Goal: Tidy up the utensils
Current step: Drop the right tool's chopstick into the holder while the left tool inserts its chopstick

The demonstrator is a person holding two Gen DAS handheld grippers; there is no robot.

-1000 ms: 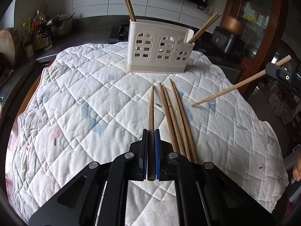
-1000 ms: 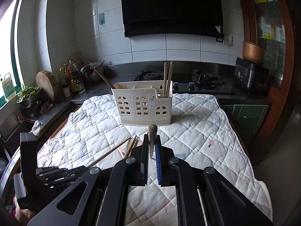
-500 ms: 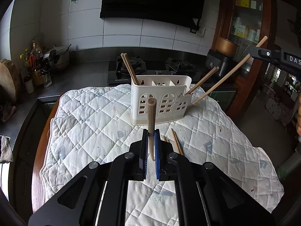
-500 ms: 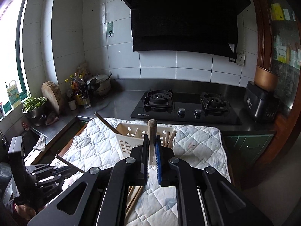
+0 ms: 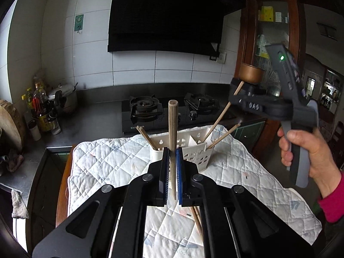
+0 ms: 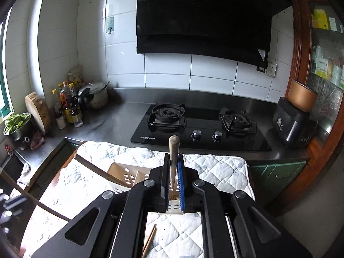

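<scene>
My left gripper (image 5: 171, 151) is shut on a brown chopstick (image 5: 172, 124) that stands nearly upright between its blue pads, above the quilted cloth (image 5: 107, 161). Behind it stands the white utensil holder (image 5: 193, 152) with chopsticks leaning out at both ends. My right gripper (image 6: 173, 157) is shut on another chopstick (image 6: 173, 148); its lower end points down into the holder (image 6: 122, 174). In the left wrist view a hand holds the right gripper (image 5: 235, 95) above the holder's right end. Loose chopsticks (image 5: 196, 219) lie on the cloth.
A black gas hob (image 6: 193, 126) sits on the steel counter behind the cloth. Bottles (image 6: 68, 105), a pot and a wooden board (image 6: 38, 111) stand at the left. A black appliance (image 6: 292, 124) and a wooden cabinet are at the right.
The left gripper lifted its chopstick off the cloth and tipped it upright. The right gripper carried its chopstick up and across until it hangs over the holder.
</scene>
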